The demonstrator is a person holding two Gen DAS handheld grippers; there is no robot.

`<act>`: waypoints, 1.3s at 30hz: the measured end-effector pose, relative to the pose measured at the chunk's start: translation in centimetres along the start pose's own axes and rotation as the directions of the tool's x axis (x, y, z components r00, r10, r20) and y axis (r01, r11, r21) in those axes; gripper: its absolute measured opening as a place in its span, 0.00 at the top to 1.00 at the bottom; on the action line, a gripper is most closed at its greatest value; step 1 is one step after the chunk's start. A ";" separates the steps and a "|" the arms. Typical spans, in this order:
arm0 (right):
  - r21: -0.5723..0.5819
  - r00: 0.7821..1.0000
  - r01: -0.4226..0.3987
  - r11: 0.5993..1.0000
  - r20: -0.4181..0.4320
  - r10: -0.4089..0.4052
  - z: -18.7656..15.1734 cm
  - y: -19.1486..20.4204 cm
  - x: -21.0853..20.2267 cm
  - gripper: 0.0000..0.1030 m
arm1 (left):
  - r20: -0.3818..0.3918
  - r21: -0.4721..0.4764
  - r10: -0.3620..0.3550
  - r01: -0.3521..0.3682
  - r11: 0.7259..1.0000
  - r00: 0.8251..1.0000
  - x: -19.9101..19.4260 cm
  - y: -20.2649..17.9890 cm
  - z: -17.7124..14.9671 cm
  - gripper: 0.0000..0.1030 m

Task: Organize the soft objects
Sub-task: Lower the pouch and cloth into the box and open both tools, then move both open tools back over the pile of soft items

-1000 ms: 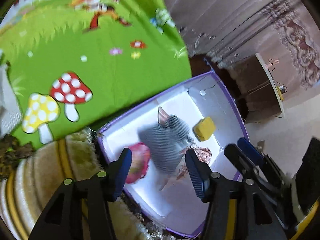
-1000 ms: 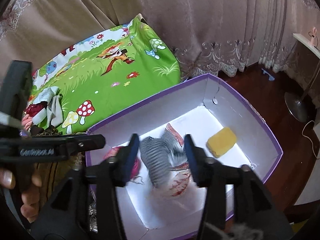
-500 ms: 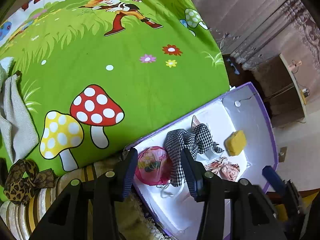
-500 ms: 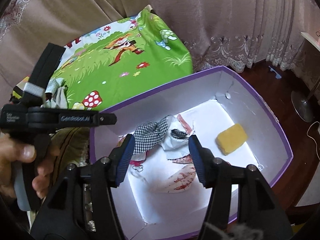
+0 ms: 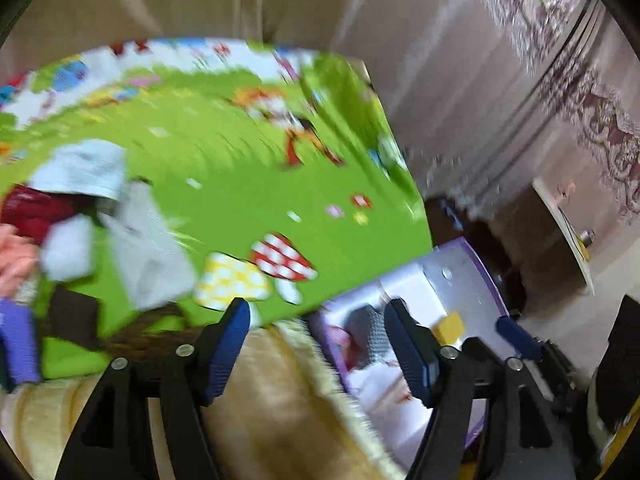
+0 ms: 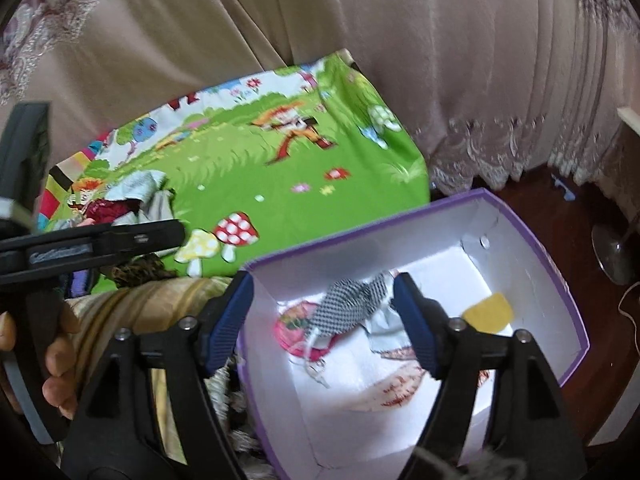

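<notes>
Hovering left gripper (image 5: 316,340) jaws spread wide, empty | right gripper (image 6: 322,312) jaws spread, empty, above box (image 6: 560,276)

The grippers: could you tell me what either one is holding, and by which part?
Nothing: the left gripper and right gripper are both open and empty.

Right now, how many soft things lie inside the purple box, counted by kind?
Checked cloth: 1
Pink round pouch: 1
Yellow sponge: 1
White cloth with red print: 1
Pale cloth, partly hidden: 1
Total: 5 in the purple box
</notes>
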State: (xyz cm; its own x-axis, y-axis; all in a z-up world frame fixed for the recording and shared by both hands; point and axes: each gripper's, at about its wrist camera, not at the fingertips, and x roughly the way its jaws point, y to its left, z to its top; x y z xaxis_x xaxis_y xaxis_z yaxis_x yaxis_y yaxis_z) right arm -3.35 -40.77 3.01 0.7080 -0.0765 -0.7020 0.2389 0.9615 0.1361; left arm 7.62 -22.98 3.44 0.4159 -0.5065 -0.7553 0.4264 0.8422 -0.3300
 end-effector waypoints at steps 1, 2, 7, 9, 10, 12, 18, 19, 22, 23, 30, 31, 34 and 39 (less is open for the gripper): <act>-0.013 1.000 0.007 1.000 0.013 -0.007 0.2 0.6 -0.2 0.20 | 0.024 0.008 0.014 -0.015 1.000 1.000 -0.7 0.6 0.1 0.29; -0.022 1.000 0.017 1.000 0.020 -0.016 0.4 1.0 -0.3 0.17 | 0.056 0.021 0.032 -0.033 0.999 0.998 -1.7 1.4 0.1 0.28; -0.097 0.989 0.128 0.987 0.087 -0.120 1.4 4.4 -1.0 0.10 | 0.147 0.022 0.155 -0.160 0.987 0.977 -5.8 5.8 -0.6 0.28; -0.131 0.987 0.128 0.983 0.115 -0.113 1.7 5.9 -1.2 0.09 | 0.154 -0.027 0.188 -0.186 0.982 0.970 -7.0 8.0 -1.0 0.28; -0.139 0.987 0.127 0.982 0.118 -0.111 1.7 6.4 -1.3 0.09 | 0.160 -0.054 0.201 -0.195 0.979 0.966 -7.6 9.2 -1.2 0.28; -0.155 0.987 0.128 0.980 0.114 -0.111 1.8 7.5 -1.1 0.09 | 0.173 -0.082 0.231 -0.220 0.972 0.957 -8.9 11.0 -1.7 0.28; -0.206 0.999 0.036 0.978 0.028 -0.031 1.7 10.5 0.1 0.09 | 0.182 -0.125 0.304 -0.285 0.950 0.935 -12.2 15.4 -3.6 0.28; -0.198 1.000 -0.007 0.980 0.010 0.009 1.7 10.8 0.3 0.09 | 0.176 -0.131 0.312 -0.292 0.947 0.934 -12.6 16.2 -3.9 0.28; -0.194 0.996 -0.086 0.977 -0.048 0.078 1.7 12.3 1.2 0.09 | 0.163 -0.147 0.342 -0.320 0.936 0.925 -13.4 17.8 -4.6 0.28; -0.202 0.994 -0.097 0.975 -0.061 0.086 1.6 13.0 1.5 0.09 | 0.159 -0.152 0.345 -0.322 0.934 0.925 -13.7 18.3 -4.9 0.28; -0.264 0.982 -0.160 0.951 -0.142 0.125 0.7 16.9 3.5 0.09 | 0.131 -0.182 0.361 -0.335 0.924 0.923 -14.8 21.6 -5.7 0.28; -0.270 0.980 -0.164 0.949 -0.152 0.127 0.6 17.2 3.8 0.09 | 0.127 -0.187 0.363 -0.337 0.923 0.923 -14.8 22.0 -5.8 0.28; -0.279 0.973 -0.181 0.943 -0.191 0.130 0.5 18.2 5.1 0.09 | 0.103 -0.214 0.360 -0.333 0.918 0.927 -14.8 23.7 -6.0 0.28; -0.309 0.959 -0.190 0.932 -0.263 0.108 0.0 19.6 7.2 0.09 | 0.061 -0.241 0.368 -0.344 0.908 0.928 -14.4 25.8 -6.0 0.28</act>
State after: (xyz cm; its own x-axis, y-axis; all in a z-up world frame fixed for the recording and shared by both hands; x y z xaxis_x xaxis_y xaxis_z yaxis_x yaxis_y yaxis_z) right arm 6.45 -22.49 0.67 0.5301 0.1002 -0.8420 -0.1174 0.9921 0.0441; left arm 7.81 7.10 2.42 0.5922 -0.1715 -0.7874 0.0501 0.9830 -0.1765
